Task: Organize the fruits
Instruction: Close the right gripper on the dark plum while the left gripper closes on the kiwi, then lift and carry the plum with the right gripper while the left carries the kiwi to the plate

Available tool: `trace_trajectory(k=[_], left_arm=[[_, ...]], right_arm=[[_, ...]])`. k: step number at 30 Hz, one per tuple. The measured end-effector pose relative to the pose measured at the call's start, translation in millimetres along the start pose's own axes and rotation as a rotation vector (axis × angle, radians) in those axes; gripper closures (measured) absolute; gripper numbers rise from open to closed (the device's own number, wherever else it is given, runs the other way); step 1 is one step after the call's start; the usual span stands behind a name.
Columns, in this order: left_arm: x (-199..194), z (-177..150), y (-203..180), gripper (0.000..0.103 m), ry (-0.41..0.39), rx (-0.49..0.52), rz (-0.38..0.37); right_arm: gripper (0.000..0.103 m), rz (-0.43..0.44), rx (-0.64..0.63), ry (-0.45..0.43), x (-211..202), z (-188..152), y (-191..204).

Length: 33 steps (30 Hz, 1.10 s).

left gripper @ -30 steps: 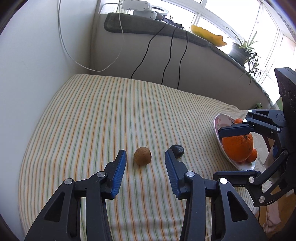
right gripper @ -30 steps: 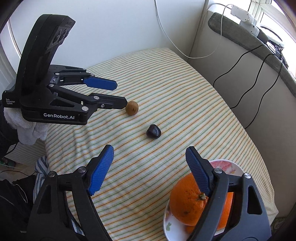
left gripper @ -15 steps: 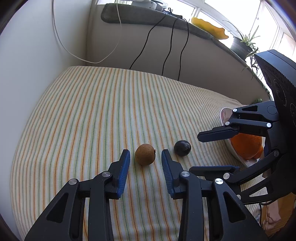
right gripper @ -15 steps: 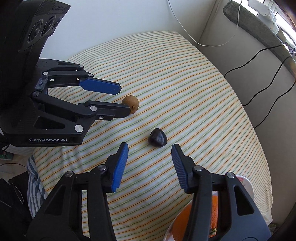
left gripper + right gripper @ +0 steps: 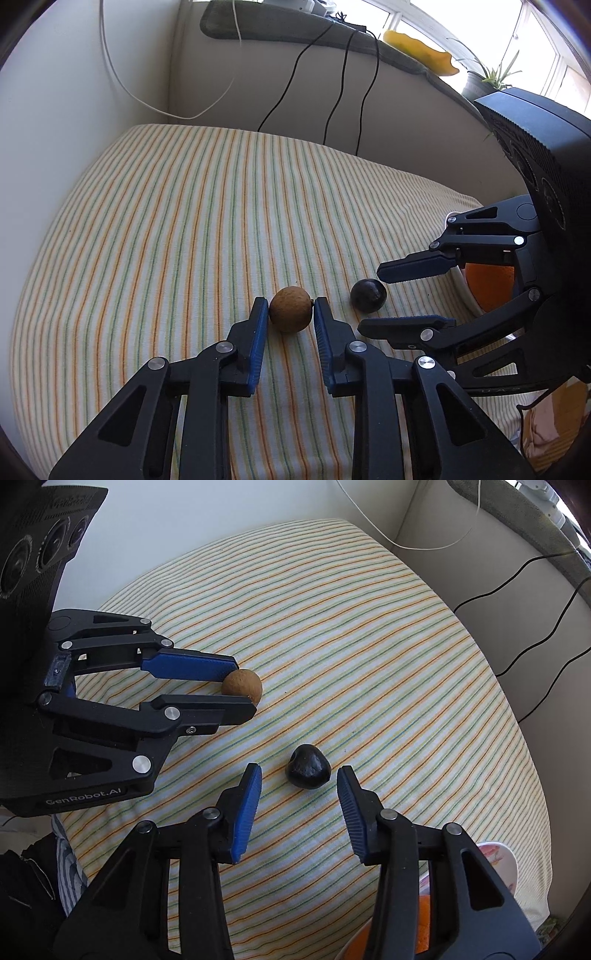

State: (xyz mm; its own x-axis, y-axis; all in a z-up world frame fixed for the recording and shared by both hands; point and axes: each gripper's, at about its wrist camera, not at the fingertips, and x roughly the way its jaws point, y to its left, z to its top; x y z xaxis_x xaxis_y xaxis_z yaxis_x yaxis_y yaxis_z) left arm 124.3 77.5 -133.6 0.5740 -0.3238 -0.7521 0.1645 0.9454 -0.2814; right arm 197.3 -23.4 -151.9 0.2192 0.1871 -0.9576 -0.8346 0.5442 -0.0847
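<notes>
Brown fruit (image 5: 290, 309) sits clenched in my left claw (image 5: 289, 309); my right claw (image 5: 298, 775) is closing around the dark fruit (image 5: 307, 770), pads not touching.

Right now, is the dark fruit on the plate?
No, the dark fruit lies on the striped cloth, apart from the plate.
</notes>
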Motion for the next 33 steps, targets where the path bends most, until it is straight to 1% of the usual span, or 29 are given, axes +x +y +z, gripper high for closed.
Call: trace_trajectory(k=[1, 5, 7, 8, 9, 15, 17, 20, 25, 28, 29, 31, 32, 33], left_arm=[[0.0, -0.1, 0.1, 0.08, 0.001, 0.0, -0.001], [-1.2, -1.2, -2.0, 0.08, -0.002, 0.005, 0.005], [-2.0, -1.3, -2.5, 0.08, -0.006, 0.005, 0.006], [-1.6, -1.0, -2.2, 0.08, -0.007, 0.005, 0.005], [-2.5, -1.0, -2.4, 0.08, -0.01, 0.004, 0.004], [-6.0, 0.9, -4.7, 0.08, -0.024, 0.005, 0.006], [-9.4, 0.9, -6.9, 0.08, -0.03, 0.007, 0.008], [-14.9, 1.1, -9.4, 0.08, -0.041, 0.013, 0.012], [-24.8, 2.7, -15.3, 0.08, -0.063, 0.02, 0.012], [-33.1, 2.2, -23.9, 0.08, -0.081, 0.037, 0.012], [-35.8, 2.4, -26.9, 0.08, -0.087, 0.043, 0.009], [-40.4, 2.7, -33.0, 0.08, -0.098, 0.056, 0.005], [-42.8, 3.1, -36.1, 0.08, -0.104, 0.062, 0.002], [-45.3, 3.6, -39.3, 0.08, -0.108, 0.069, -0.002]], right_arm=[[0.059, 0.002, 0.003, 0.003, 1.6, 1.0, -1.0], [0.066, 0.016, 0.01, 0.013, 8.2, 4.3, -2.4], [0.067, 0.017, 0.014, 0.01, 11.2, 7.4, -6.0], [0.071, 0.015, 0.015, 0.008, 11.8, 8.6, -7.3], [0.076, 0.011, 0.018, 0.005, 11.3, 9.5, -8.3], [0.077, 0.021, 0.022, -0.01, 5.1, 5.4, -15.4], [0.077, 0.019, 0.027, -0.017, 1.2, -4.9, -13.4], [0.077, 0.025, 0.03, -0.035, -5.6, -8.6, -14.8], [0.077, 0.035, 0.042, -0.084, -30.8, -24.8, -13.3], [0.077, 0.043, 0.049, -0.117, -44.7, -34.6, -19.2], [0.077, 0.044, 0.052, -0.128, -54.3, -37.3, -12.0], [0.077, 0.044, 0.056, -0.15, -65.6, -45.5, -12.2], [0.077, 0.046, 0.059, -0.162, -75.0, -57.0, -20.6], [0.077, 0.049, 0.064, -0.173, -79.9, -61.6, -20.5]])
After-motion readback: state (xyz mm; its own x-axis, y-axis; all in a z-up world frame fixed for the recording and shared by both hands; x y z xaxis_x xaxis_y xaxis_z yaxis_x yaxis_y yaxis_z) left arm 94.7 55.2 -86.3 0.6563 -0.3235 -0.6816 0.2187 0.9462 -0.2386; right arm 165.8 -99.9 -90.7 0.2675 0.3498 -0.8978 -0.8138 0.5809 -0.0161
